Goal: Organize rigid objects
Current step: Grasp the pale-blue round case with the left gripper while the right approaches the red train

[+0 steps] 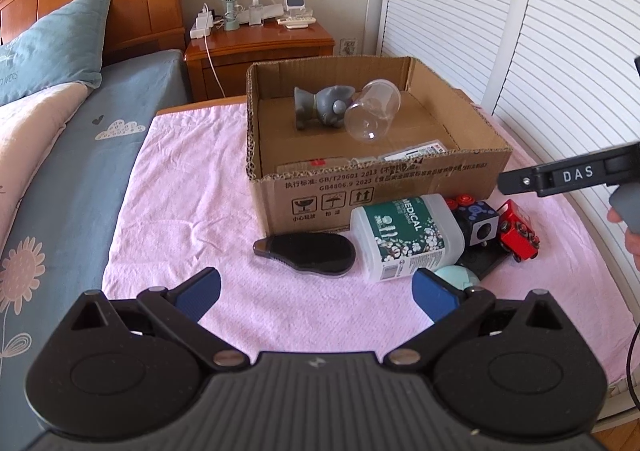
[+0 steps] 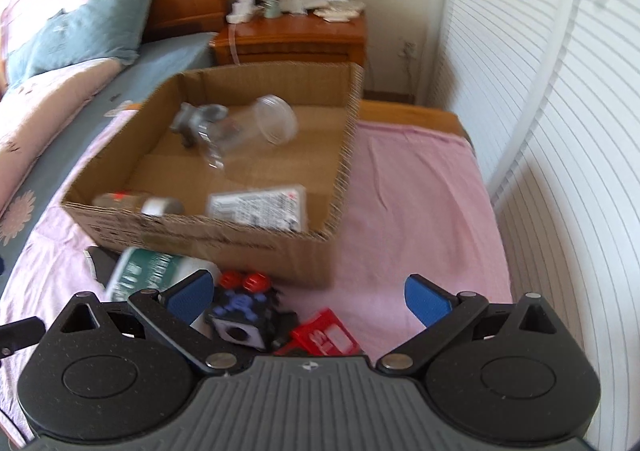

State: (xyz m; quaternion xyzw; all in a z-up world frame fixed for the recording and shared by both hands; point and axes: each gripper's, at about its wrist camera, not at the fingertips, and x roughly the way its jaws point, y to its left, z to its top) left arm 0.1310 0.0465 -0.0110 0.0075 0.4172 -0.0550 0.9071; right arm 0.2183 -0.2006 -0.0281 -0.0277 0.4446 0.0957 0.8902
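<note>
An open cardboard box (image 1: pixel 384 187) (image 2: pixel 240 239) stands on a pink cloth. Inside lie a grey figurine (image 1: pixel 320 107) (image 2: pixel 196 119), a clear plastic jar (image 1: pixel 372 111) (image 2: pixel 256 127) and a flat printed packet (image 2: pixel 260 207). In front of the box lie a black oval case (image 1: pixel 308 251), a white bottle with a green label (image 1: pixel 404 235) (image 2: pixel 148 271), a dark cube toy (image 1: pixel 478 225) (image 2: pixel 244 315) and a red toy vehicle (image 1: pixel 518 231) (image 2: pixel 324 337). My left gripper (image 1: pixel 318 293) is open above the cloth, short of the case. My right gripper (image 2: pixel 308 297) is open above the cube and red toy.
A bed with a blue sheet and pillow (image 1: pixel 52 47) lies to the left. A wooden nightstand (image 1: pixel 260 47) with a small fan and chargers stands behind the box. White louvred doors (image 1: pixel 520 31) run along the right. A mint round object (image 1: pixel 456 277) sits by the bottle.
</note>
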